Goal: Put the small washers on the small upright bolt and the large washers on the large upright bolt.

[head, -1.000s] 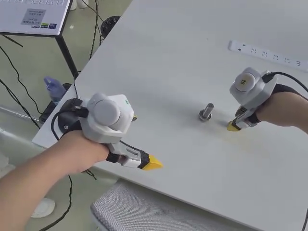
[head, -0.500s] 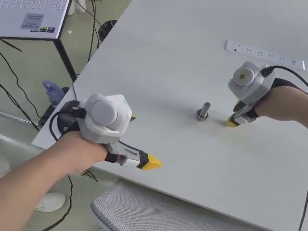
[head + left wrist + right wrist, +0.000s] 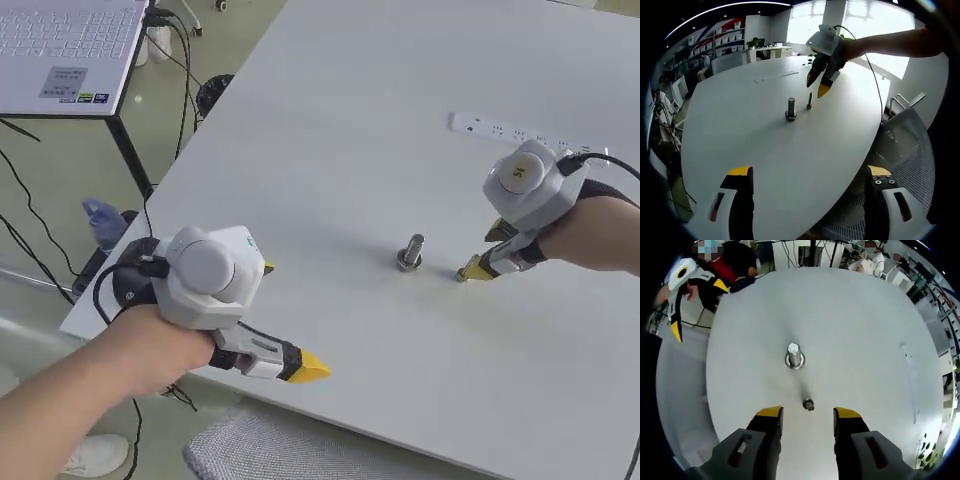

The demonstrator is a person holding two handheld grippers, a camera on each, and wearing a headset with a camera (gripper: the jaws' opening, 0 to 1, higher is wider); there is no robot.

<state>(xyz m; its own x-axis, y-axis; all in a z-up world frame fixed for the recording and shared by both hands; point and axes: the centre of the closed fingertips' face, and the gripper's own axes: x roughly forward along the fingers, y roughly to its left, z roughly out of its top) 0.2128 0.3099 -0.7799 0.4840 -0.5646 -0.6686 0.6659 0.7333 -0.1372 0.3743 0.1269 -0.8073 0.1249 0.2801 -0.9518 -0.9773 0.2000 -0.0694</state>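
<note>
Left tongs (image 3: 809,172) apart, empty, at surface's (image 3: 350,150) near edge | right tongs (image 3: 808,415) apart, empty, small bolt (image 3: 808,404) just ahead between them | large bolt (image 3: 794,356) mid-surface, ring (image 3: 788,360) at base | I judge washers seated, task nearly done.

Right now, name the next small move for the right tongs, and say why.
Probably draw the right tongs up and back from the small bolt: they stand open and empty with the bolt just ahead of their tips, so they have nothing to place there.
</note>
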